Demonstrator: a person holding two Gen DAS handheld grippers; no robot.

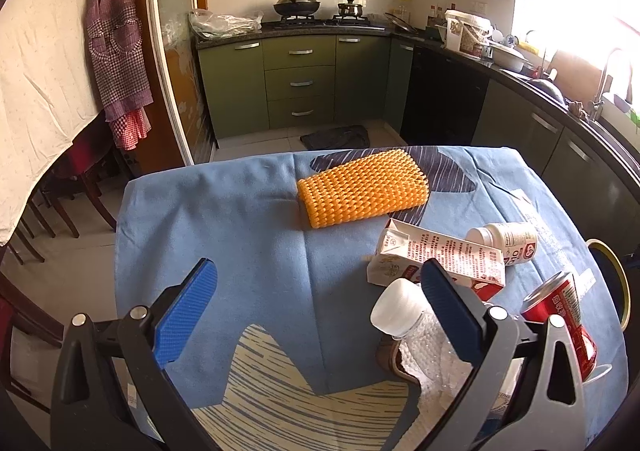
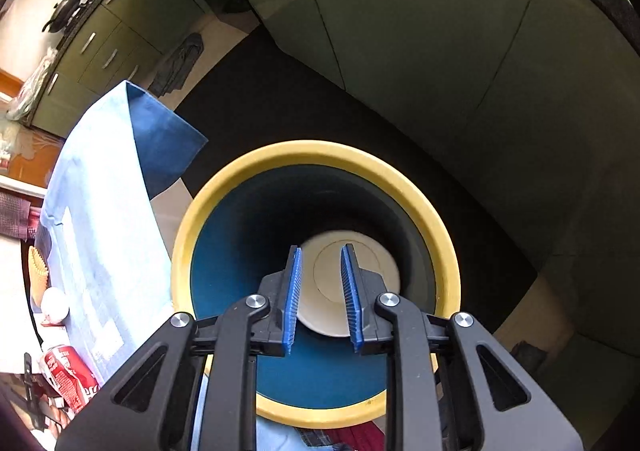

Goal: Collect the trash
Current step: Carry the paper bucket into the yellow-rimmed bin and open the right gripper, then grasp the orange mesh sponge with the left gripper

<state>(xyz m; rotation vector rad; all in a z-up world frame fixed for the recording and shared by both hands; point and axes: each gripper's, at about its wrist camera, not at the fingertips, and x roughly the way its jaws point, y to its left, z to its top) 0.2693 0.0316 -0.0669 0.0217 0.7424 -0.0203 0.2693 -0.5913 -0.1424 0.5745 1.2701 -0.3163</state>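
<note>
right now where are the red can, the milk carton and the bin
red can (image 1: pixel 568 301), left wrist view, on its printed side
milk carton (image 1: pixel 444 255), left wrist view, on its printed panel
bin (image 2: pixel 432 203), right wrist view, on its yellow rim

White Chinese characters run down the red can (image 1: pixel 560 315), too small to read. The carton (image 1: pixel 440 257) bears dense red Chinese print, illegible. The white bottle (image 1: pixel 508 241) shows a red logo.

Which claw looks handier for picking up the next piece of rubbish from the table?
The left claw. It hangs open over the blue tablecloth, right beside the clear bottle and milk carton. The right claw points down into the yellow-rimmed bin, away from the table.
</note>
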